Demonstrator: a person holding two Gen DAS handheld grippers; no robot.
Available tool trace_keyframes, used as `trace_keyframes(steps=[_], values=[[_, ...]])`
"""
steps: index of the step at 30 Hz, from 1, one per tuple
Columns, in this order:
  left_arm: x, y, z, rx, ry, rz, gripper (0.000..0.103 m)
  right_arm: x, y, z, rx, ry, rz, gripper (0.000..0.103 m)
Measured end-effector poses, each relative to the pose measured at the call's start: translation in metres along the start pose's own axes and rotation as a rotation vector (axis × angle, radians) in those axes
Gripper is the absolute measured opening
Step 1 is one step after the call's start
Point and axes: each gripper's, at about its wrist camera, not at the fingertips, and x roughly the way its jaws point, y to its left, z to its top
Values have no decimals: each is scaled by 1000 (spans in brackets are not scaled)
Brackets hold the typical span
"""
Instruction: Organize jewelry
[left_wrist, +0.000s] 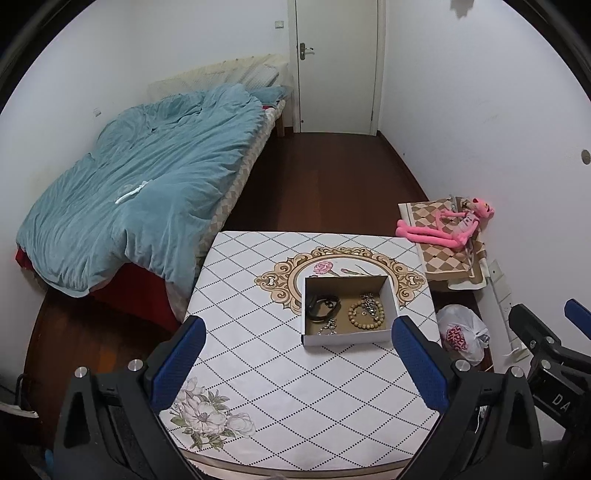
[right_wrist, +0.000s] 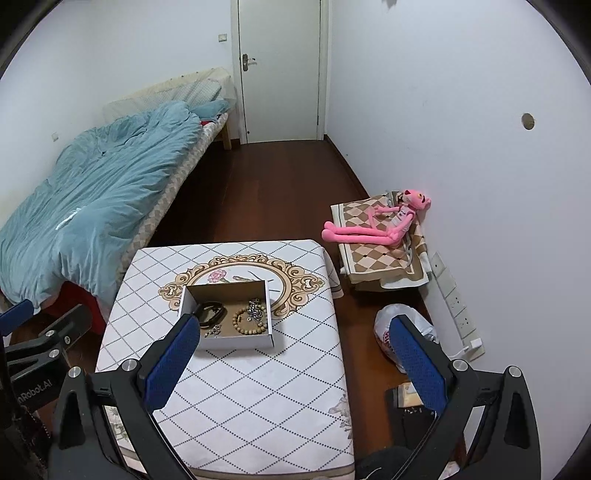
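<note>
An open white cardboard box (left_wrist: 347, 338) (right_wrist: 236, 341) sits on the patterned table (left_wrist: 266, 369) (right_wrist: 251, 387). Inside lie a black band (left_wrist: 322, 306) (right_wrist: 211, 313), a wooden bead bracelet (left_wrist: 364, 314) (right_wrist: 248, 322), a silver chain piece (left_wrist: 370, 301) (right_wrist: 255, 307) and a small metal chain (left_wrist: 327, 327) (right_wrist: 213, 331). My left gripper (left_wrist: 301, 360) is open and empty, held above the table's near side, short of the box. My right gripper (right_wrist: 295, 363) is open and empty, above the table's right edge; its left finger (right_wrist: 173, 363) overlaps the box's left corner.
A bed with a blue duvet (left_wrist: 140, 192) (right_wrist: 92, 192) stands left. A pink plush toy (left_wrist: 447, 225) (right_wrist: 373, 225) lies on a checked cushion by the right wall. A white plastic bag (left_wrist: 461, 334) (right_wrist: 402, 325) sits on the dark wood floor. A closed door (left_wrist: 336, 66) is at the back.
</note>
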Motion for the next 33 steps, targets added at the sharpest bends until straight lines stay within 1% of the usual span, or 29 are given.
trace_keyframes(steps=[6,15,21,33], values=[[16,-2,5,7,46,-9,103,19,2,10,-6,32,1,103],[34,-5,8,13,105,-11,103,41,7,13,-30,80,-1,103],[40,-2,8,10,121,-8,103,49,8,13,-34,100,-2,103],[43,1,10,10,123,7,103,50,11,14,-47,103,3,103]])
